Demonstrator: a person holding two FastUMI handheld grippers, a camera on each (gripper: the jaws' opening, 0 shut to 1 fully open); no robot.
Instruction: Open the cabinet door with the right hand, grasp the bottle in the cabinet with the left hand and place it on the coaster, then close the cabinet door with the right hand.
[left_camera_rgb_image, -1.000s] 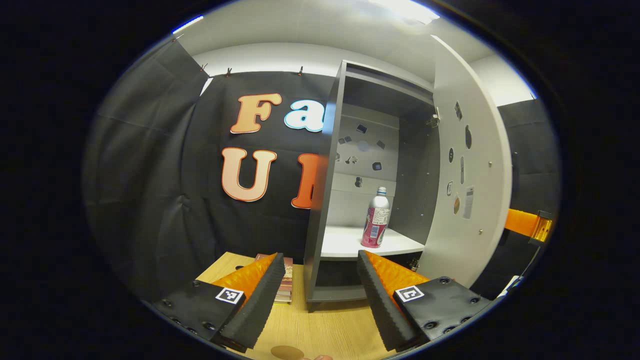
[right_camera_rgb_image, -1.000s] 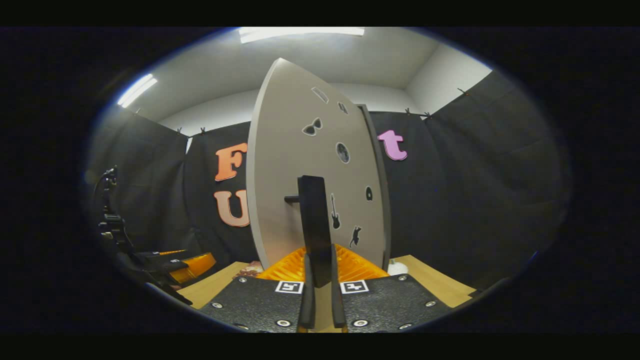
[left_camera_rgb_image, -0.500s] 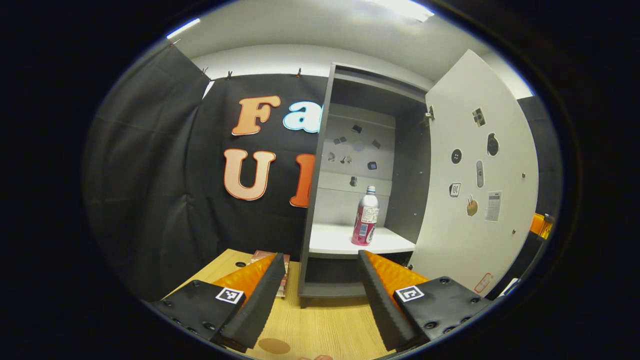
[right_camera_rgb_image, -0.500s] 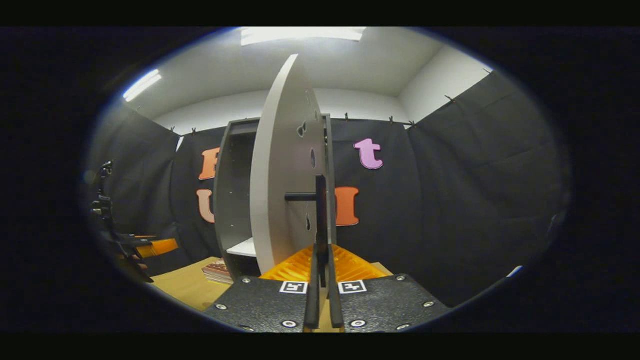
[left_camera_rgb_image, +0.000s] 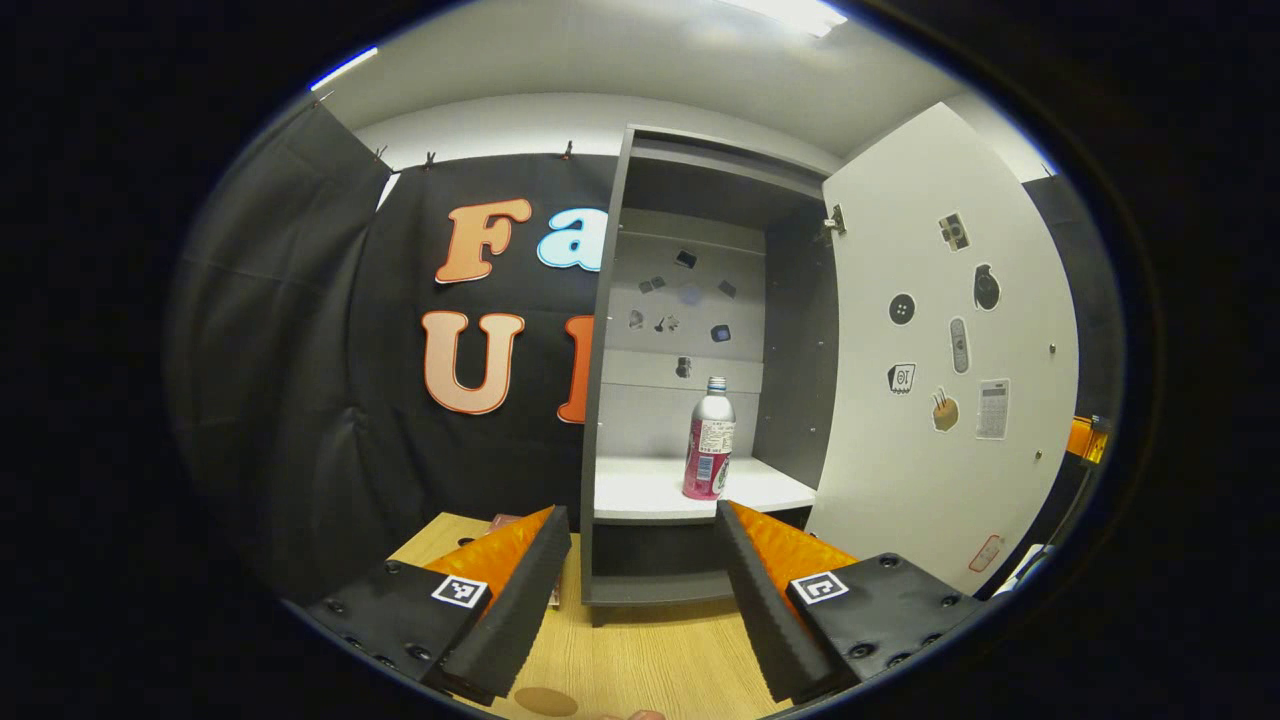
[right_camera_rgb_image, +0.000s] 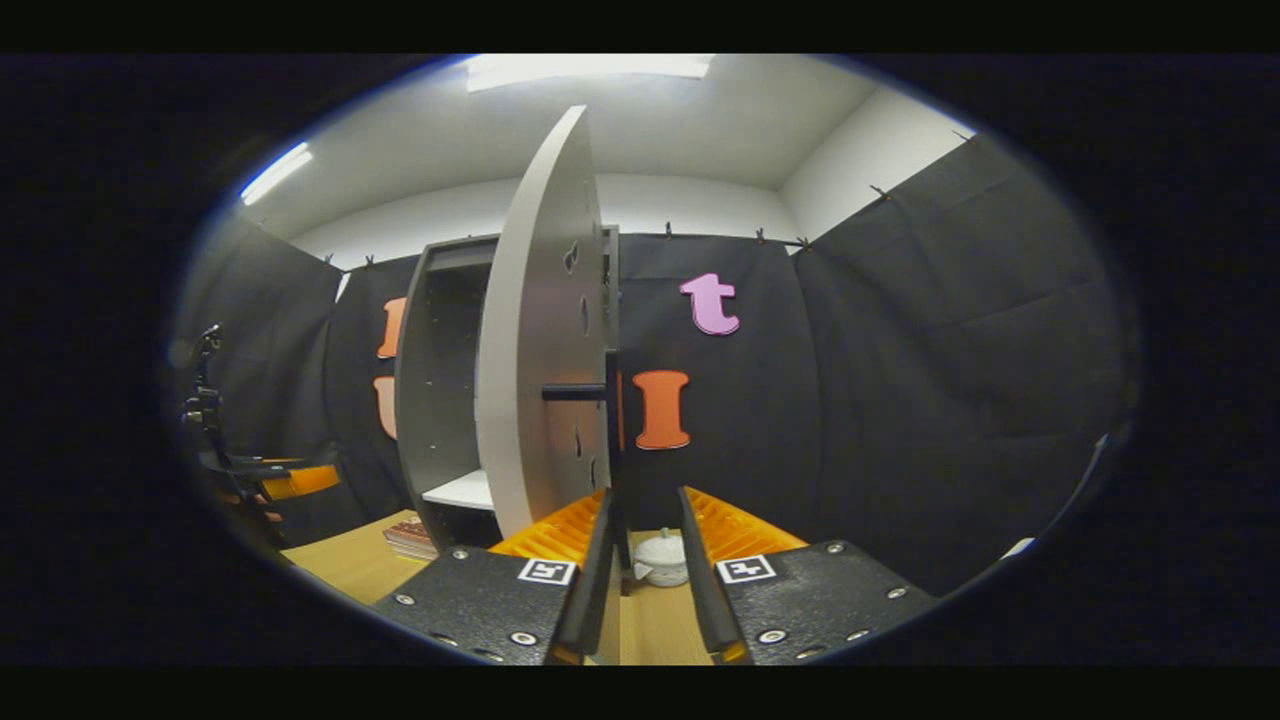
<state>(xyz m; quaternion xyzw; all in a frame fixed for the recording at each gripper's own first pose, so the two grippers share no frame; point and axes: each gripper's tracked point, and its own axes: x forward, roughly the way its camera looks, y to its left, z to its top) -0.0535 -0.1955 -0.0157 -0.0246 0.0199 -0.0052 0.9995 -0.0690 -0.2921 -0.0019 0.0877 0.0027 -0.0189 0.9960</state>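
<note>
In the left gripper view the grey cabinet (left_camera_rgb_image: 600, 400) stands with its white door (left_camera_rgb_image: 950, 350) swung wide to the right. A silver bottle with a pink label (left_camera_rgb_image: 708, 440) stands upright on the white shelf (left_camera_rgb_image: 650, 490). My left gripper (left_camera_rgb_image: 640, 590) is open, in front of and below the shelf, apart from the bottle. A brown round coaster (left_camera_rgb_image: 545, 700) lies on the wooden table just below its fingers. In the right gripper view the door (right_camera_rgb_image: 540, 350) is edge-on, with its dark handle (right_camera_rgb_image: 611, 430) just above my right gripper (right_camera_rgb_image: 645, 580), which is open and off the handle.
A stack of books (right_camera_rgb_image: 415, 538) lies on the table (left_camera_rgb_image: 650, 655) left of the cabinet's foot. A small white lidded pot (right_camera_rgb_image: 662, 556) sits on the table beyond my right fingers. My left gripper (right_camera_rgb_image: 290, 482) shows at the far left of the right gripper view.
The door has swung from half open to wide open. My right gripper, shut on the handle before, has opened and let go. The left gripper has shifted, bringing the cabinet opening to face it.
</note>
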